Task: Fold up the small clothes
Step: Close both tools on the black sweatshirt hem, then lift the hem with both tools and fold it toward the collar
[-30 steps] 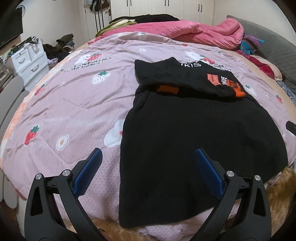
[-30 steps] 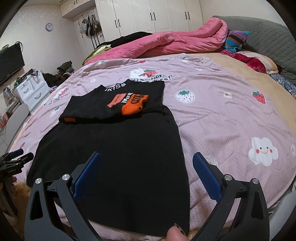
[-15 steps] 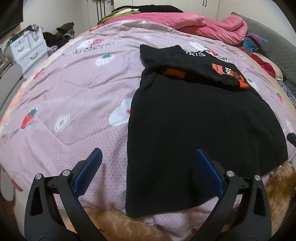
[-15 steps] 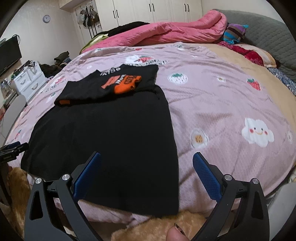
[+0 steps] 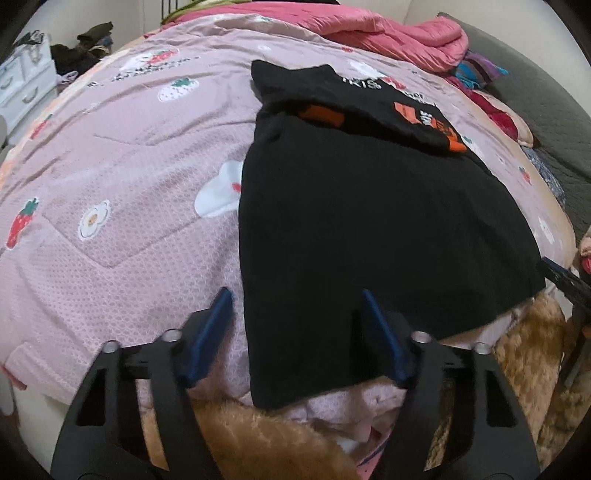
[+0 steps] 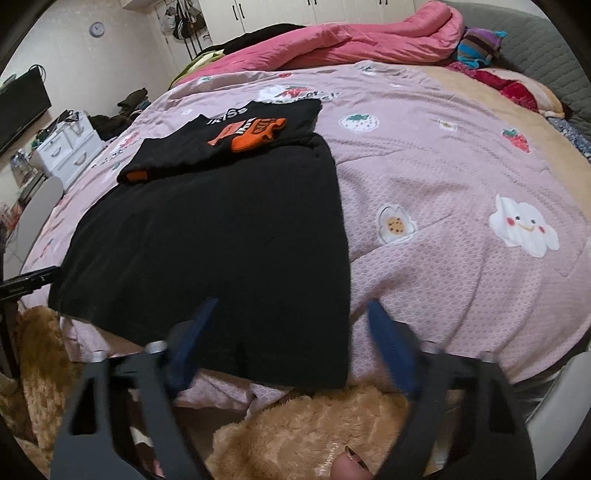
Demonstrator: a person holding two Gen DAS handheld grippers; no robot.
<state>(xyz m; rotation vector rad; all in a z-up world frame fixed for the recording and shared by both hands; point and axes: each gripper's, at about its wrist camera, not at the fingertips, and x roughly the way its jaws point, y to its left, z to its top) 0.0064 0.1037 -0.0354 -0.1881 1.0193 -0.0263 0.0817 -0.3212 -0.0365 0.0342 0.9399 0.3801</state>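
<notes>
White drawers [image 6: 68, 151] and clock [image 6: 97, 28] show clearly only rightward.

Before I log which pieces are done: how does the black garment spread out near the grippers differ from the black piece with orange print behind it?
The spread black garment lies open and flat, its near hem at the bed's edge; the printed piece looks already folded into a compact rectangle. The spread garment shows plain black and covers far more of the pink quilt; the printed piece shows orange graphics and white lettering. Both are black and lie on the quilt.
</notes>
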